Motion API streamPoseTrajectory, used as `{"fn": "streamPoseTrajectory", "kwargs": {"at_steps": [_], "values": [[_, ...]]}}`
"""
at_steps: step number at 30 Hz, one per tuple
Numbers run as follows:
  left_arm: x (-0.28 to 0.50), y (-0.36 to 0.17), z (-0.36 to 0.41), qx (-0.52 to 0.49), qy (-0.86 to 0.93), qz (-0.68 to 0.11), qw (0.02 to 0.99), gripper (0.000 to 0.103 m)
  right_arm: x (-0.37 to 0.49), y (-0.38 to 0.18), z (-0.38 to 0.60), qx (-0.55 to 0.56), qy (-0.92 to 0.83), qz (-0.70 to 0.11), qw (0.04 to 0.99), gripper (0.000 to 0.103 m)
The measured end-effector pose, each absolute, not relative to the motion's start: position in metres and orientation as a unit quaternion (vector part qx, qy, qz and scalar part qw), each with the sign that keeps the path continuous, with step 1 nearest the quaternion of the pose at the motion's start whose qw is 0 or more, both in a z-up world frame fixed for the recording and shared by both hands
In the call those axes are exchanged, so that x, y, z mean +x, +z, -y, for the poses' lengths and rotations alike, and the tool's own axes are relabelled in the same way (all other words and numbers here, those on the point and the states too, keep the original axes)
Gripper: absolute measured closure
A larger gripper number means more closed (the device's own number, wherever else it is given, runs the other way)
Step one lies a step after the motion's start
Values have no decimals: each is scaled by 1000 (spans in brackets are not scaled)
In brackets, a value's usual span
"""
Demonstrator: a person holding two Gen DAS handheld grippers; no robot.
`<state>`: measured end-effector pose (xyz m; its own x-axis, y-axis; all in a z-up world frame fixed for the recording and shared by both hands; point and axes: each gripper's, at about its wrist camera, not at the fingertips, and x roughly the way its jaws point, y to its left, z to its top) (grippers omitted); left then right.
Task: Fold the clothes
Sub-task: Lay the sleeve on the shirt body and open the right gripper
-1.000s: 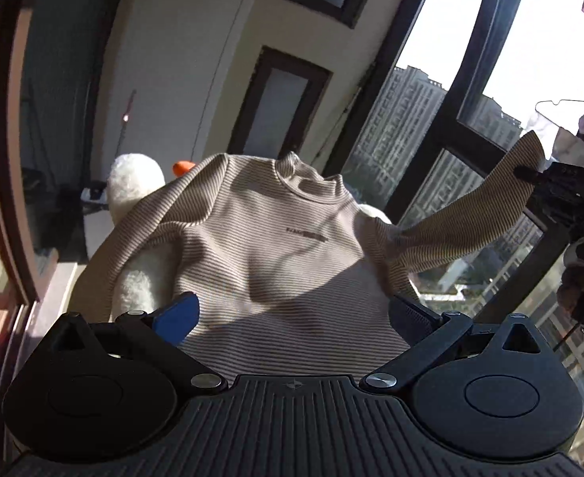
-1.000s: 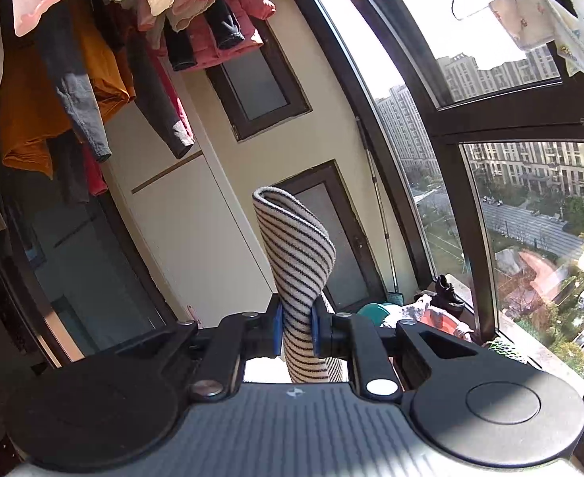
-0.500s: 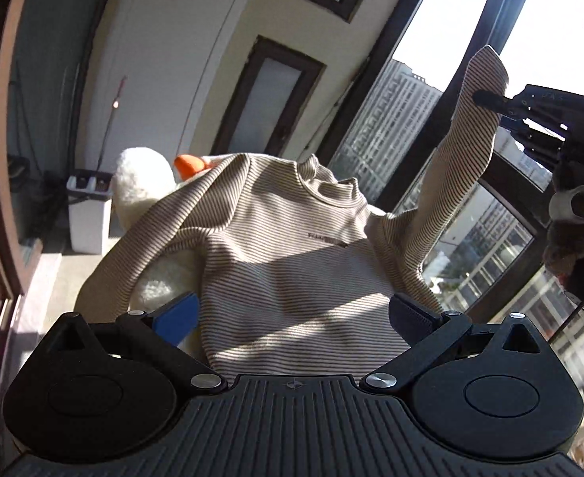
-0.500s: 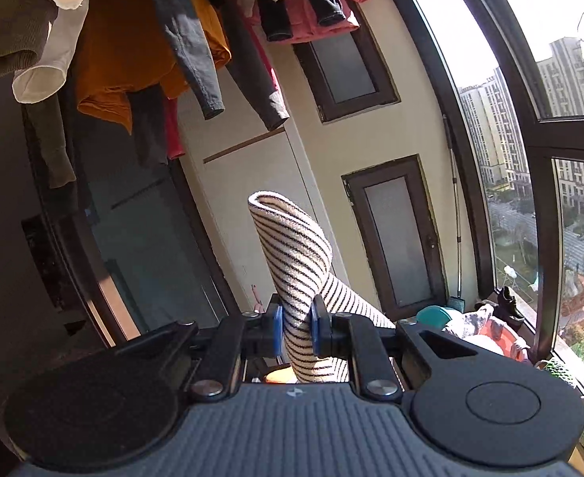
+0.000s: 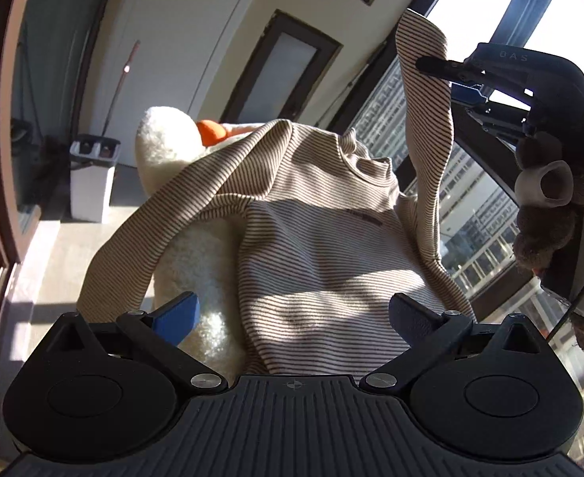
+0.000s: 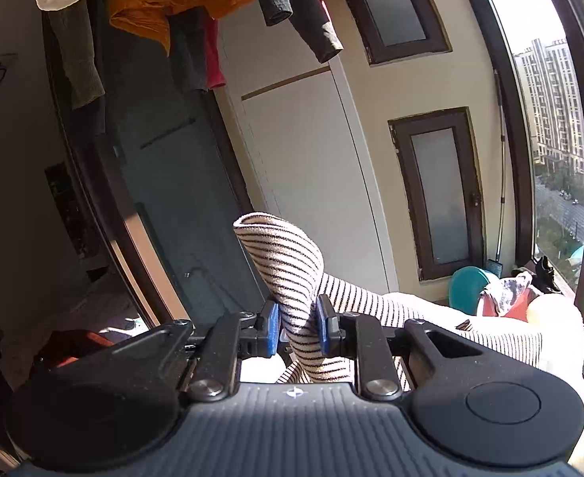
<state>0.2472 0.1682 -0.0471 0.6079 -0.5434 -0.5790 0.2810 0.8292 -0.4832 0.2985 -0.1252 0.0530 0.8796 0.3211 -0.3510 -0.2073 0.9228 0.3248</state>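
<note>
Loosening right tongs (image 6: 296, 330) have swung the striped sleeve (image 6: 292, 278) inward.

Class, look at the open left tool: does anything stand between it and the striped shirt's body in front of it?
Nothing visible does. The left tool hangs open right over the striped shirt, which drapes on a white plush toy. The right tool, jaws opening, has the sleeve between them.

1. The beige striped knit sweater (image 5: 323, 238) lies spread on the white fluffy plush duck (image 5: 165, 147).
2. Its sleeve (image 5: 427, 119) rises on the right.
3. The white plastic bin (image 5: 91, 175) stands behind, to the left.
4. Hanging coloured garments (image 6: 180, 4) are overhead.
</note>
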Motion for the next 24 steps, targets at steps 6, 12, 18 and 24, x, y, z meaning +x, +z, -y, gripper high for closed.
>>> {"fn": "streamPoseTrajectory", "kwargs": {"at_steps": [6,12,18,24], "values": [[262,-72,-170,-198,-257,-398,858,0,296,39,126,192,188,-214,939,52],[260,-91,-214,-257,-281,-299,875,0,258,31,158,103,127,-201,966,52],[267,-112,-255,-214,-159,-271,925,0,221,-20,206,59,53,-241,967,49],[304,-82,-220,-237,-229,-271,905,6,221,-56,225,17,-5,-253,967,49]]}}
